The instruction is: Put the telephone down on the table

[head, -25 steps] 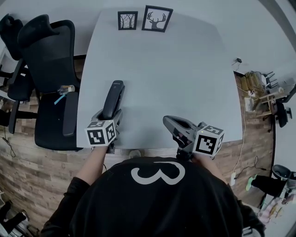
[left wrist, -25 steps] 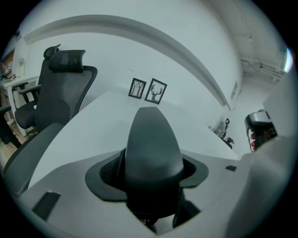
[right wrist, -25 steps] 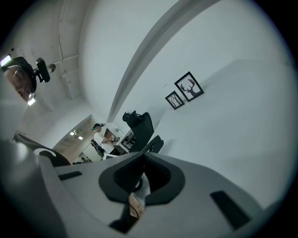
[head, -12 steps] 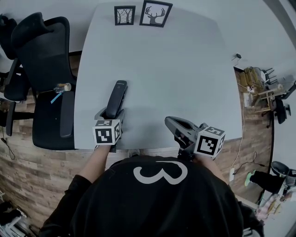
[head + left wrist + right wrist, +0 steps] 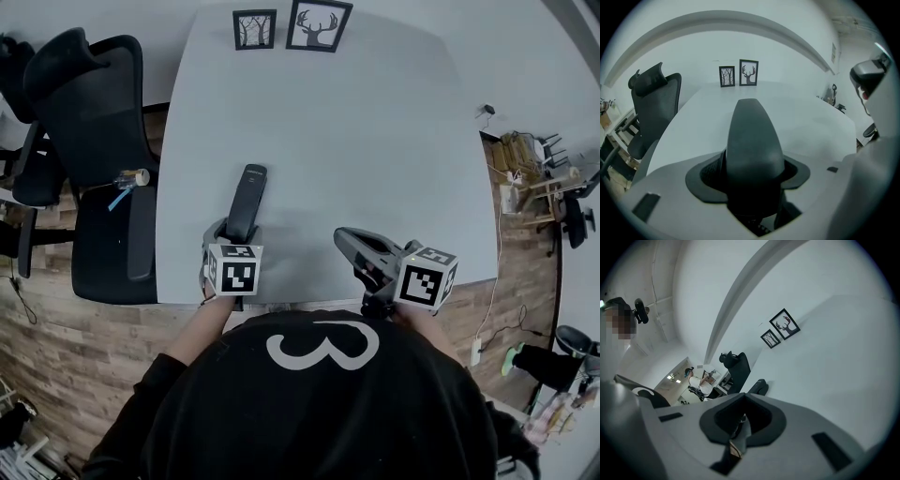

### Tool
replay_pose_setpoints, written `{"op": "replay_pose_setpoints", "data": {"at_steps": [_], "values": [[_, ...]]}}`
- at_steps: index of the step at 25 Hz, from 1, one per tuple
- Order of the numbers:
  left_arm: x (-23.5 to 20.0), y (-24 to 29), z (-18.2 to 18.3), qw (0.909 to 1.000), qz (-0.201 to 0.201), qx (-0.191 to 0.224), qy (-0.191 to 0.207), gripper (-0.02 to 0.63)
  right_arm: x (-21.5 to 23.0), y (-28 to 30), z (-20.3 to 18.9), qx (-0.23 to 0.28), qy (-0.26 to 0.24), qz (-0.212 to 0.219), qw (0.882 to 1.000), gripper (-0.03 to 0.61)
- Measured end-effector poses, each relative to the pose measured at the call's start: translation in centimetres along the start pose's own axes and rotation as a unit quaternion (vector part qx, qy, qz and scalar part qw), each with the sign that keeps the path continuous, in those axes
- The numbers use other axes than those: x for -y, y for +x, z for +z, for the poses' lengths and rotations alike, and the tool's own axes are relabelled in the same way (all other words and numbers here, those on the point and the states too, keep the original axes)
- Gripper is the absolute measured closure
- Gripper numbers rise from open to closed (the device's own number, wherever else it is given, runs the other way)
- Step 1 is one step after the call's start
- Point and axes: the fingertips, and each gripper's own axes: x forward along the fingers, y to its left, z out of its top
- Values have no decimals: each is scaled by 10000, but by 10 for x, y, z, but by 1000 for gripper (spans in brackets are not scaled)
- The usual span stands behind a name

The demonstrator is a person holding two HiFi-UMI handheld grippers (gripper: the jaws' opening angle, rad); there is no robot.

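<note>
Black and slim, the telephone (image 5: 246, 202) is clamped at its near end between the jaws of the left gripper (image 5: 228, 236) and is held lengthwise over the near left part of the pale table (image 5: 375, 141). Whether its far tip touches the surface cannot be told. The right gripper (image 5: 345, 236) is held above the table's near edge, jaws together on nothing.

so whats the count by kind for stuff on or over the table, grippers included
telephone: 1
framed pictures: 2
grippers: 2, the left gripper and the right gripper
total: 5
</note>
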Motion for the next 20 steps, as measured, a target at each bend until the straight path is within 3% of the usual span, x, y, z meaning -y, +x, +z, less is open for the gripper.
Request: {"op": "replay_pose_setpoints", "data": {"at_steps": [9,15,20], "values": [[-4,4,5,10000,-17,-10,-38,320,-14,27,9,-219,-123,242,9994,569],[-7,3,1,9998,-22,-125,-142,265,-17,28,-7,-360,-153,368,9986,569],[-9,-19,7,9977,-282,46,-618,255,-27,21,-12,-359,-340,486,9976,569]]}}
